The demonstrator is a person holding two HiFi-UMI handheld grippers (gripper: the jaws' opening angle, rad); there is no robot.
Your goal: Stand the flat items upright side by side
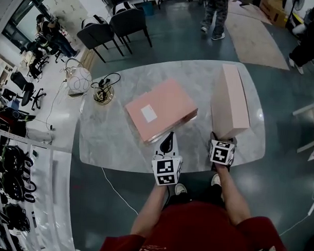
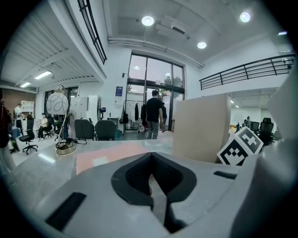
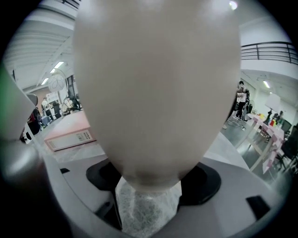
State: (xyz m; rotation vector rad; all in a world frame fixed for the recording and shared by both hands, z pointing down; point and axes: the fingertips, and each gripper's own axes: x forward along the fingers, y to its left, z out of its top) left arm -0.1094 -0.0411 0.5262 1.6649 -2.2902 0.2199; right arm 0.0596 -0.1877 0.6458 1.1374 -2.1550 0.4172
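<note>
Pink flat box (image 1: pixel 160 116) beside upright box (image 1: pixel 231 104)

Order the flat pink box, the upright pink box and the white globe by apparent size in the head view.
Flat pink box and upright pink box: alike; the upright one reaches nearer the camera.
White globe: smallest.

The flat box (image 1: pixel 160 115) and upright box (image 1: pixel 231 99) are pink; the table (image 1: pixel 110 136) is grey-veined white marble.

Bare table (image 1: pixel 205 101) between the flat box (image 1: pixel 160 109) and the upright box (image 1: pixel 231 102) leaves a clear passage.
</note>
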